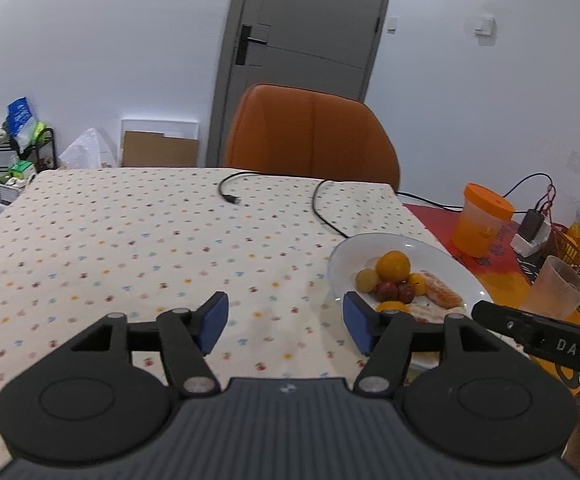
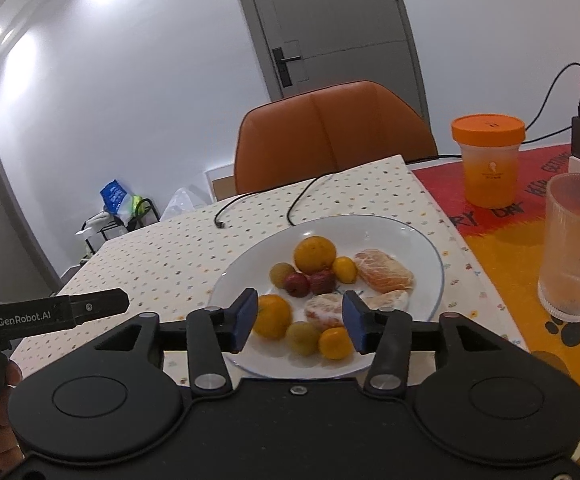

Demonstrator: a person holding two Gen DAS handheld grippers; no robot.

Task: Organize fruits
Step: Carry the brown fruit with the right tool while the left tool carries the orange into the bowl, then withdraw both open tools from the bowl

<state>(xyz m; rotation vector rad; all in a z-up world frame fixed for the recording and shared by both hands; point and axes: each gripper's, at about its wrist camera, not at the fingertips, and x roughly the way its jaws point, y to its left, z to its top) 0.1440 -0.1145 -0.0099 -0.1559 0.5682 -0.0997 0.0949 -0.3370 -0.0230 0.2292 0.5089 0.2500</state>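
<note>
Your right gripper (image 2: 300, 322) hangs spread and empty just above the near rim of the round white plate (image 2: 426, 256) of mixed fruits (image 2: 314, 255); your left gripper (image 1: 286, 322), also spread, sits beside that plate over the dotted tablecloth (image 1: 130, 232).

You've got a glossy white glazed plate (image 2: 430, 256) on matt printed cloth over the surface (image 1: 130, 240), a ribbed frosted-plastic cup (image 2: 574, 248), and matt black plastic gripper (image 2: 299, 320) with blue pads.
</note>
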